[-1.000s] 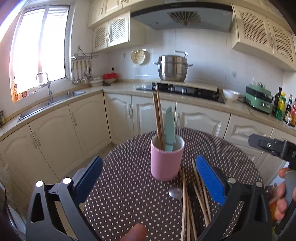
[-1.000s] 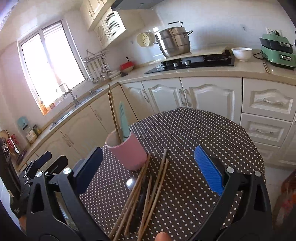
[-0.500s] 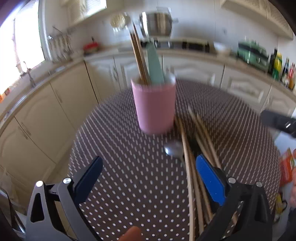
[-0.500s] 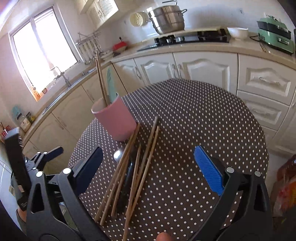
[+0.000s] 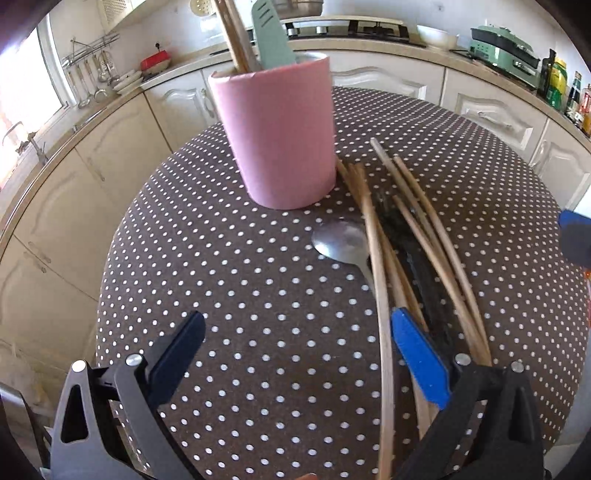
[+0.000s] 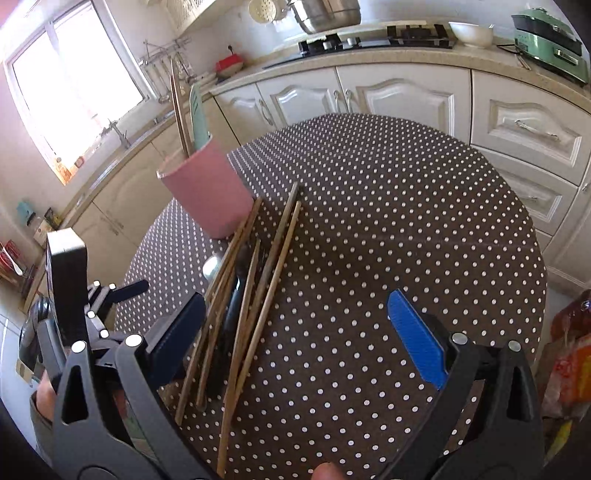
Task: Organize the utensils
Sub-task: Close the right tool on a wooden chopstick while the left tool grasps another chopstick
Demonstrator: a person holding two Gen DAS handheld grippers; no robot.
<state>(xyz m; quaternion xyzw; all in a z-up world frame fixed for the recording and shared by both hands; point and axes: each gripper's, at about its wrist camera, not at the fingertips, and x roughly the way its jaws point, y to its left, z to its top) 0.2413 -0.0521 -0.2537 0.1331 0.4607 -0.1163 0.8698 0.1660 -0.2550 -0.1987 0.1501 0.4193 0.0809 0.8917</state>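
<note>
A pink cup [image 5: 279,136] stands on the round polka-dot table [image 5: 229,280] and holds wooden chopsticks and a green spatula [image 5: 271,35]. Several loose chopsticks [image 5: 376,266], a metal spoon [image 5: 341,242] and a dark utensil [image 5: 417,266] lie beside it. My left gripper [image 5: 295,354] is open and empty, low over the table, its right finger by the pile. My right gripper [image 6: 295,332] is open and empty over the near end of the chopsticks [image 6: 255,280]; the cup [image 6: 207,188] shows far left.
Cream kitchen cabinets [image 6: 369,99] and a counter with a hob [image 6: 373,38], a white bowl [image 6: 471,33] and a green appliance [image 6: 550,40] ring the table. A sink and window are at the left. The left gripper body [image 6: 66,288] shows at the right wrist view's left edge.
Both grippers have dropped and tilted down toward the table. The left one has moved closer to the cup and the loose pile. Both stay open.
</note>
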